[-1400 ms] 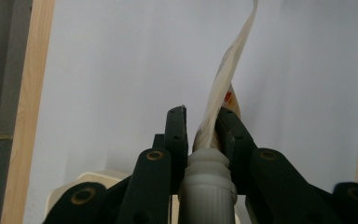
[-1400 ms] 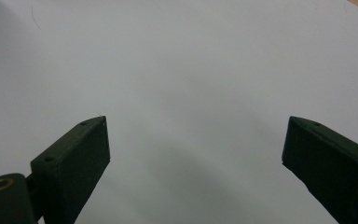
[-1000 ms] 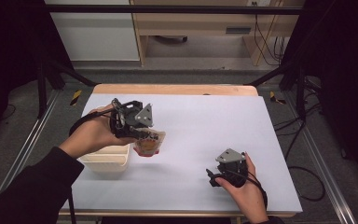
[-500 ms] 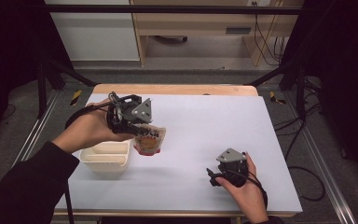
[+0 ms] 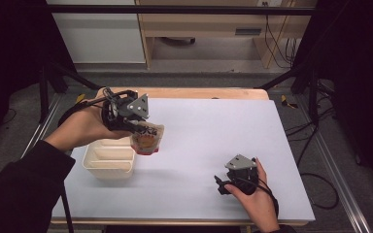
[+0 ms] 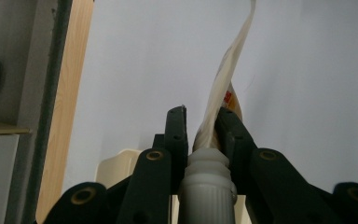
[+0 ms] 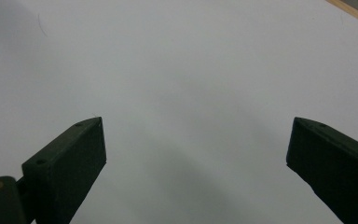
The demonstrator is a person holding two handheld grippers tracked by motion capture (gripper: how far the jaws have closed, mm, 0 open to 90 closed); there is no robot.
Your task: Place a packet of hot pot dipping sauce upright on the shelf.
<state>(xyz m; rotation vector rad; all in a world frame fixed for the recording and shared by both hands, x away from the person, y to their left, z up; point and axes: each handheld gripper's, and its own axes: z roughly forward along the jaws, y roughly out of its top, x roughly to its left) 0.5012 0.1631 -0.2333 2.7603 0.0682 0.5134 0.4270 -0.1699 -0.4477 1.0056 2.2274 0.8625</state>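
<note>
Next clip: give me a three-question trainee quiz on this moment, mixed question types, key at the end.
1. True or false: the left gripper is shut on the spouted pouch.
2. How do the right gripper's jaws stand: A) wide apart with nothing between them, B) shut on a cap, C) shut on the tray?
3. Which side of the cream tray does the pouch hang by, in the high view?

Key:
1. True; the jaws pinch it just above its ribbed white spout.
2. A.
3. Its right, by the far corner.
</note>
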